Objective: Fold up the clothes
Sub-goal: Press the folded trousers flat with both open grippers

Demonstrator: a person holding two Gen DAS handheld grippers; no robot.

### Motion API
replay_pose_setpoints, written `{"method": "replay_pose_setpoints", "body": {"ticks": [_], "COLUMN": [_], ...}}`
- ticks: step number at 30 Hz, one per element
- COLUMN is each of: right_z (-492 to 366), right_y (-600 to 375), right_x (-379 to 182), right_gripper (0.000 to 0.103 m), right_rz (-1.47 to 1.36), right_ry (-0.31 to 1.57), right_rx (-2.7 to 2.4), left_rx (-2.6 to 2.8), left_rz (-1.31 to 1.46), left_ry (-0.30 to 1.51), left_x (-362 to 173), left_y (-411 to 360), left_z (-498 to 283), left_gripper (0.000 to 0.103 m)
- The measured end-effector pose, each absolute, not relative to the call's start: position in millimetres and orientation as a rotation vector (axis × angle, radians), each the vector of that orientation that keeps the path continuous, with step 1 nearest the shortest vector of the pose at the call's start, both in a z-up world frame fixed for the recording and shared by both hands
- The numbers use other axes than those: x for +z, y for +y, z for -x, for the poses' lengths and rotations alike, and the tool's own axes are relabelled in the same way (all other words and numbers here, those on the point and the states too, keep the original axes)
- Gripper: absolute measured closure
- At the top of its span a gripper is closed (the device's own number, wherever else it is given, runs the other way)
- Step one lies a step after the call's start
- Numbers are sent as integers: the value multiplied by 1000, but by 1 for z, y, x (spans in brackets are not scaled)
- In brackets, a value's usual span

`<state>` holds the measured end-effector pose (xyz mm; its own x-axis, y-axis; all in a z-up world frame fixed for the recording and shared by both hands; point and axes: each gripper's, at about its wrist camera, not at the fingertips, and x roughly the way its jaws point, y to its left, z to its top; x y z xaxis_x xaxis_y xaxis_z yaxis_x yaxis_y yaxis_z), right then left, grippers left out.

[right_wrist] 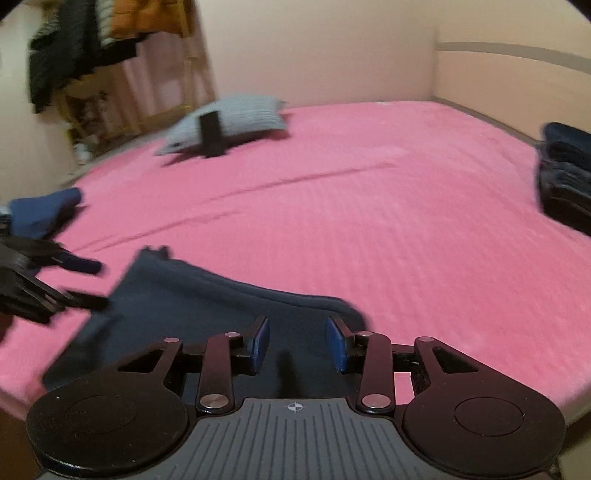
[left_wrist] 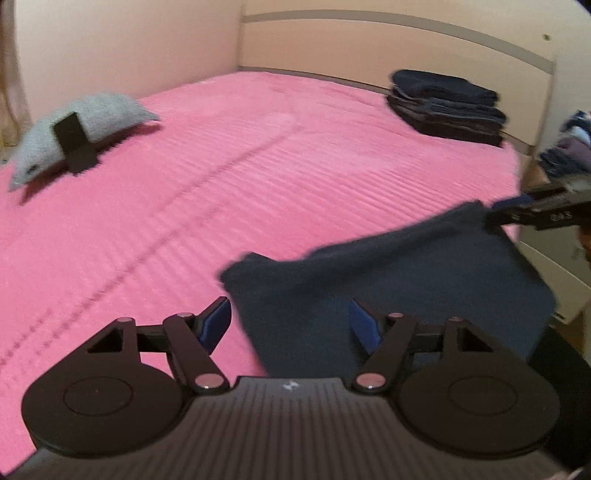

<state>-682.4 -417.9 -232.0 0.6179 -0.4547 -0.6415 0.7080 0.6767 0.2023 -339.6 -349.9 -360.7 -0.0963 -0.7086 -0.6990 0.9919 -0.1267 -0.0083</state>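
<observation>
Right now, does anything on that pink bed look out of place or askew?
Mostly the grey knitted pillow: it lies tilted at the far edge of the pink ribbed bedspread, with a black block-shaped object against it. The stack of folded dark clothes looks tidy.

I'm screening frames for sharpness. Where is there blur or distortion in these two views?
Left wrist: navy garment and grey pillow are motion-smeared, headboard bowed by fisheye. Right wrist: left gripper streaked, hanging clothes blurred.
</observation>
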Motion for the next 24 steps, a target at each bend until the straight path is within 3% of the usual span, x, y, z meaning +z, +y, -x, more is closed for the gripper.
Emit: {"method": "replay_pose_setpoints", "body": {"ticks": [9, 19, 24], "right_z": [680, 699, 708], "right_y": [-424, -400, -372], "right_x": [-259, -249, -231], "right_gripper": [66, 65, 65], "right_rz": [-472, -404, -322], "right_ry": [668, 713, 709], "right_rx": [-637, -732, -764], "left_rx": [-1645, -1624, -1641], "left_rz": [-665, -736, -848], "left_ry": [705, 503, 517], "left_x": [-399, -364, -389], "left_y": [-372, -334, -328], "left_z": [346, 363, 378], "left_gripper": [33, 38, 37]}}
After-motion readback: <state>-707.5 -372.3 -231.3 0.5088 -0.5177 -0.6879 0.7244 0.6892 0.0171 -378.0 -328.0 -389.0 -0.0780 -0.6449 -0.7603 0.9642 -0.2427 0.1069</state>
